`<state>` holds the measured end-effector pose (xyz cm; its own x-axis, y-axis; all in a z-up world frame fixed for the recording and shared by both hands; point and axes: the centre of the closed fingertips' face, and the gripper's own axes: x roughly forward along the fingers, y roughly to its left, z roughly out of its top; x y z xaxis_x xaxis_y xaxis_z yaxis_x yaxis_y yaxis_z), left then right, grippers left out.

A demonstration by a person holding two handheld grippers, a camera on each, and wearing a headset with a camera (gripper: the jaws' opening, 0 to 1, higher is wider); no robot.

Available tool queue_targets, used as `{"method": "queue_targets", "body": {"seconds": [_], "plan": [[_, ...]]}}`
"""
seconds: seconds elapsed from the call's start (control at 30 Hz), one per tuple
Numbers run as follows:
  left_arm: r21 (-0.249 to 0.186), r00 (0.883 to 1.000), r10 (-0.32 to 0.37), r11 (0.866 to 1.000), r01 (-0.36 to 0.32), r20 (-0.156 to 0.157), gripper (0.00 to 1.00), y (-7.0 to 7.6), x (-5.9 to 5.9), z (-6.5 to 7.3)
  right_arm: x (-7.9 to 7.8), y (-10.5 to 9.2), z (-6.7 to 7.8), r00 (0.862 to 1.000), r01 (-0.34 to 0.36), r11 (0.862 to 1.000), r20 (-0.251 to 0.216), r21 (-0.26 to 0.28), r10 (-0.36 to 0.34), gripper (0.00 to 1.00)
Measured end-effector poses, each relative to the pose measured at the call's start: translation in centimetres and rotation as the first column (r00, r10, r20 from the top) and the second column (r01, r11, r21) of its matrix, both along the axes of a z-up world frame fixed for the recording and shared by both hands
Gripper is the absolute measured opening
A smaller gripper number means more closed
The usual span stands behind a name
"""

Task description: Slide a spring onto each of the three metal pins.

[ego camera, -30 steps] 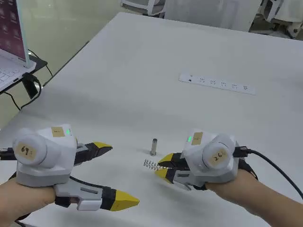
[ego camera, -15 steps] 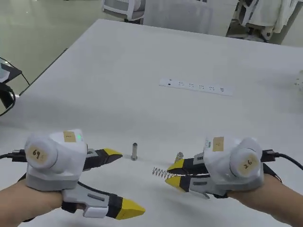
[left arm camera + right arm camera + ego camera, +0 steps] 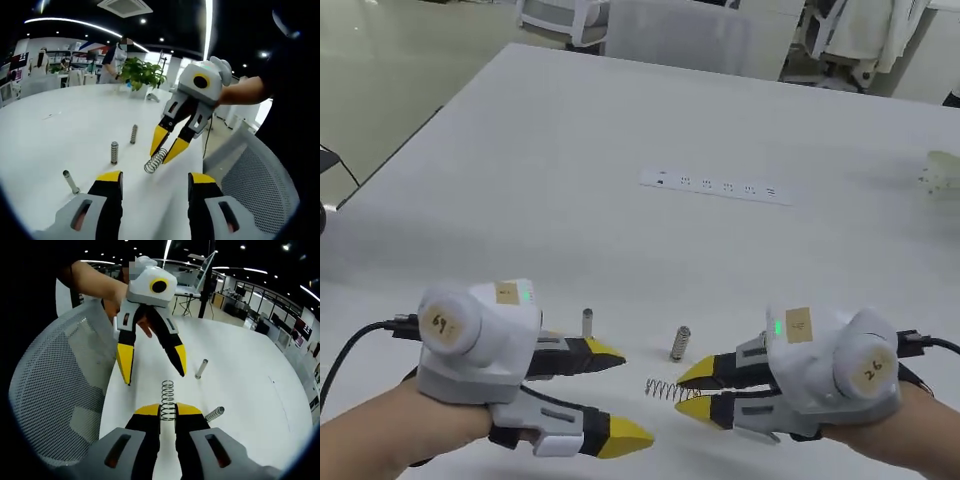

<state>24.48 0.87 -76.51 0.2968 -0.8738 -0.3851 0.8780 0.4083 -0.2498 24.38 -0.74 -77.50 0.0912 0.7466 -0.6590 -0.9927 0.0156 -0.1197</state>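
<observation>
1. Jaws of the right gripper (image 3: 692, 390) were pinched on one end of a loose spring (image 3: 665, 388), whose free end stuck out ahead of the yellow tips, low over the table (image 3: 520, 150); we could not tell whether it touched the top.
2. The left gripper (image 3: 620, 395) held nothing, its jaws spread wide and aimed towards that spring from the other side.
3. Just beyond the tips we saw a bare pin (image 3: 588, 322) standing upright with no coil on it.
4. Near it, to the right in the head view, a second pin (image 3: 680, 343) already wore its coil.
5. Farther along, in the left gripper view, a third pin (image 3: 133, 134) carried one as well.
6. Farthest off lay a power strip (image 3: 715, 187), well apart from the work.
7. We judged two of three pins finished; what was left was to thread the held spring over the bare pin.
</observation>
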Motion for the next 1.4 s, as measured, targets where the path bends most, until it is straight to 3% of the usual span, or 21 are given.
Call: {"method": "queue_targets", "body": {"seconds": [0.47,0.6,0.67,0.73,0.93,1.4], "plan": [[-0.042,0.998,-0.04,0.998,0.042,0.039,0.12,-1.5,0.0,0.7,-0.7,0.5,0.9,0.999,-0.047,0.999,0.02,0.022,0.046,0.08],[-0.032,0.997,-0.049,0.998,0.051,0.054,0.06,-1.6,-0.1,0.6,-0.9,0.4,1.0,0.998,-0.055,0.998,0.02,0.025,0.054,0.08],[-0.037,0.998,-0.051,0.998,0.053,0.048,0.06,-1.7,-0.2,0.6,-1.0,0.3,1.0,0.998,-0.058,0.998,0.017,0.026,0.057,0.08],[-0.031,0.996,-0.06,0.998,0.063,0.069,0.05,-1.8,-0.3,0.6,-1.0,0.3,1.0,0.998,-0.059,0.998,0.016,0.026,0.058,0.08],[-0.023,0.993,-0.074,0.997,0.076,0.09,0.04,-2.0,-0.4,0.8,-1.0,0.1,1.1,0.999,-0.053,0.998,0.014,0.028,0.053,0.08],[-0.023,0.99,-0.11,0.993,0.112,0.087,0.01,-2.4,-1.0,0.8,-1.3,0.0,0.8,1.0,-0.024,0.999,-0.006,0.032,0.024,0.08]]}}
